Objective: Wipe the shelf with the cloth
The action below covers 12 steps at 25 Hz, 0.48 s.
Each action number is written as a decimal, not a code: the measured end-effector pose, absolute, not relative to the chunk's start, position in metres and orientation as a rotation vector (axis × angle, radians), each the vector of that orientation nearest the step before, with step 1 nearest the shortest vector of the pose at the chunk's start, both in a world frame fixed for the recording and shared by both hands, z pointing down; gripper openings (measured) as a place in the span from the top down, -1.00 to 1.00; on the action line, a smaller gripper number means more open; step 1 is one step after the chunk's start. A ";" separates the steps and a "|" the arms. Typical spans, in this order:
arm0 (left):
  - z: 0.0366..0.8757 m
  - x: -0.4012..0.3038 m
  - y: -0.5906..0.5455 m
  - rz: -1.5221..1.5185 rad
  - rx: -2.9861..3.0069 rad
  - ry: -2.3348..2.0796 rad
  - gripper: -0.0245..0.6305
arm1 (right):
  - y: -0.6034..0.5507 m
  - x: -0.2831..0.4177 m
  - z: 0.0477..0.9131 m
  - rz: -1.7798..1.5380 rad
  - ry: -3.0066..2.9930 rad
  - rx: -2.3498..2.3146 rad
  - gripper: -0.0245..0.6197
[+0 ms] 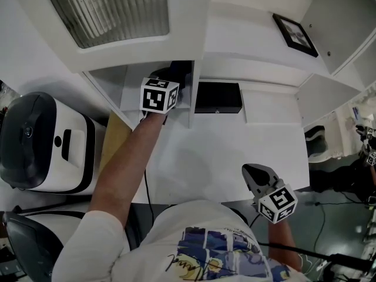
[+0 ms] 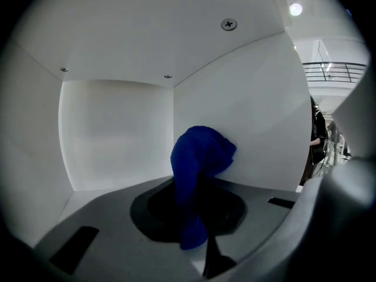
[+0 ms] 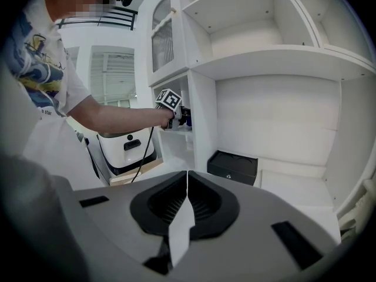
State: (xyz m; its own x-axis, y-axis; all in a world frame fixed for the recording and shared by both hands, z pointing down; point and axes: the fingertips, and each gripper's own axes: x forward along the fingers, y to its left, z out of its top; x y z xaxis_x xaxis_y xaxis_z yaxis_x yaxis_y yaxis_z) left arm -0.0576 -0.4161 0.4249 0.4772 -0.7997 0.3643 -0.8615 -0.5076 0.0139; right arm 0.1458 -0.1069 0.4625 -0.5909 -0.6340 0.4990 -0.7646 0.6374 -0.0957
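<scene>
A blue cloth (image 2: 198, 157) hangs bunched between the jaws of my left gripper (image 2: 195, 213), which is shut on it. That gripper reaches inside a small white shelf compartment (image 2: 117, 131), and the cloth's upper bunch lies against the compartment's right wall (image 2: 252, 116). In the head view only its marker cube (image 1: 159, 95) and the forearm show at the compartment's mouth; the jaws are hidden. My right gripper (image 3: 187, 187) is shut with nothing in it, held low near the person's body (image 1: 257, 176), away from the shelves. The right gripper view shows the blue cloth (image 3: 185, 118) small in the distance.
A black box (image 1: 218, 97) sits in the wider bay to the right of the compartment. A framed picture (image 1: 295, 33) lies on the shelf above. A white and black appliance (image 1: 47, 143) stands at the left beside a wooden board (image 1: 114, 137).
</scene>
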 end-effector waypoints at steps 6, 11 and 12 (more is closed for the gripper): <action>0.436 -0.064 -0.422 0.551 2.478 -1.433 0.75 | -0.106 0.145 0.462 0.419 -2.440 1.098 0.84; 0.443 -0.077 -0.424 0.625 2.446 -1.445 0.75 | -0.107 0.141 0.462 0.420 -2.449 1.093 0.84; 0.445 -0.080 -0.424 0.640 2.440 -1.452 0.75 | -0.107 0.140 0.461 0.419 -2.452 1.090 0.84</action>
State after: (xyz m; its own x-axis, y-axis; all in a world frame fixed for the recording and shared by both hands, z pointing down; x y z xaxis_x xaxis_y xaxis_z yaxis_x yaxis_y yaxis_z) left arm -0.0804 -0.4237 0.4448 0.4136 -0.7748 0.4781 -0.8757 -0.4822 -0.0239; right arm 0.1401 -0.1072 0.4614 -0.6028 -0.6286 0.4914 -0.7561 0.6467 -0.1003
